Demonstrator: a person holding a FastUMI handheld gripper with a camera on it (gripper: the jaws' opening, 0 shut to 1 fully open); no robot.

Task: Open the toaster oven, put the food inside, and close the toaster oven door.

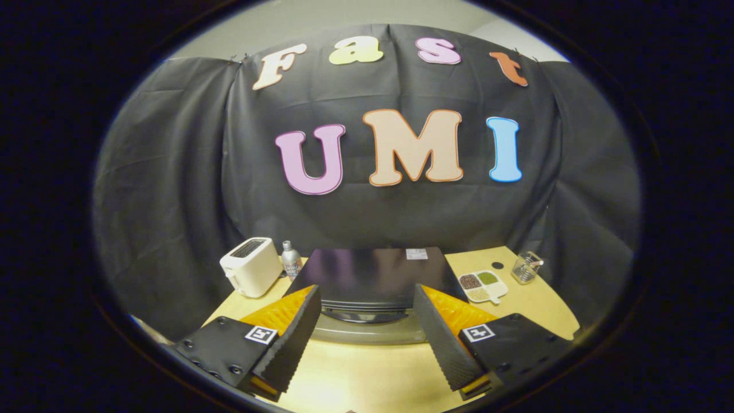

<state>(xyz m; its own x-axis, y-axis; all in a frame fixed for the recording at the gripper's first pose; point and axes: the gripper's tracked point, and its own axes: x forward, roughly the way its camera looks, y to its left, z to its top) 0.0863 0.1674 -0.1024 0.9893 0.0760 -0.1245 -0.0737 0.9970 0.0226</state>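
A black toaster oven [373, 272] stands on the wooden table [367, 373], seen from above and in front. A dark handle [364, 315] runs along its front top edge, with the grey door face [367, 334] below it; the door looks closed. My gripper [366, 291] is open and holds nothing. Its fingers [292, 335] straddle the front of the oven from above, one on each side of the handle, without touching it. I cannot make out any food item apart from a divided dish to the right.
A white slot toaster [251, 267] and a small metal bottle [291, 261] stand left of the oven. To its right lie a white divided dish [483, 285] of grains and a clear glass holder [526, 267]. Bare tabletop lies beneath the fingers.
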